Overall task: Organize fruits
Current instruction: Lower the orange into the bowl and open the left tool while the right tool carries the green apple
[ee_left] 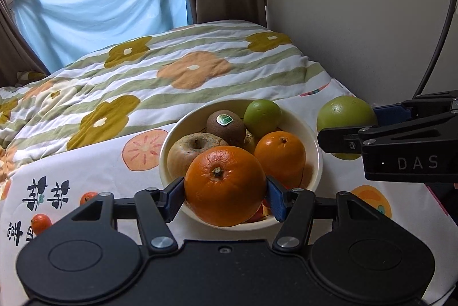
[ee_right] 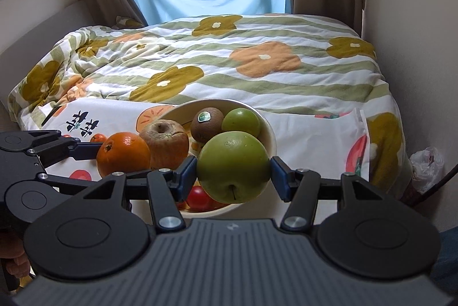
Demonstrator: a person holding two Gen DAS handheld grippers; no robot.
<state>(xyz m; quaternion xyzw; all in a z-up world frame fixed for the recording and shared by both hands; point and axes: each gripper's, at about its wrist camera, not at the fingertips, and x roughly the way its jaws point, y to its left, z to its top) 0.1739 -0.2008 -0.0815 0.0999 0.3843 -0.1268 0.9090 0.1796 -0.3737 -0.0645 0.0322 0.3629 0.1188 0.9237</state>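
On the bed, a cream bowl rests on a printed cloth and holds a kiwi, a wrinkled apple, a small green fruit and an orange. Left gripper clamps a large orange at the bowl's near rim, hiding fruit beneath. Right gripper clamps a green apple, masking the red fruit below; its far pad is cut off in the left view.

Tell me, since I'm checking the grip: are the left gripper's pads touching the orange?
Touching. The left wrist view shows both blue pads pressed flat against the sides of the orange, with no gap, left gripper closed on it.
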